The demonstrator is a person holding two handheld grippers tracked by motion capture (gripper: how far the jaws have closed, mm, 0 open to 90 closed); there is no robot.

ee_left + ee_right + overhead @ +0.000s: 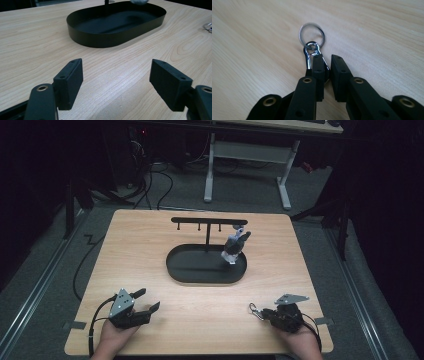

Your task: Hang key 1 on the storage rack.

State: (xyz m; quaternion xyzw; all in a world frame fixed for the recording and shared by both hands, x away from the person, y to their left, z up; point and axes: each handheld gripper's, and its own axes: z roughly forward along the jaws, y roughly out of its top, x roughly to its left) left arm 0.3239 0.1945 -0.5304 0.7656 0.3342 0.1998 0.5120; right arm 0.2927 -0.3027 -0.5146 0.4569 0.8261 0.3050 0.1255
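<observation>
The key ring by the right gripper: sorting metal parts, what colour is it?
Shiny silver, the key ring with its clasp; clearest in the right gripper view.

A wooden table [150, 250] carries a black oval tray [175, 270] and a keyring [255, 310].

Each hand carries a black gripper. The left gripper [143, 304] has a grey three-cornered plate on top with small dark holes, and a black cable looping off its rear. The right gripper [260, 311] bears a like grey plate. Up close, the jaws are flat black arms with brass-ringed rivet holes, ending in blocky matte pads [70, 82] with small screw recesses.
</observation>
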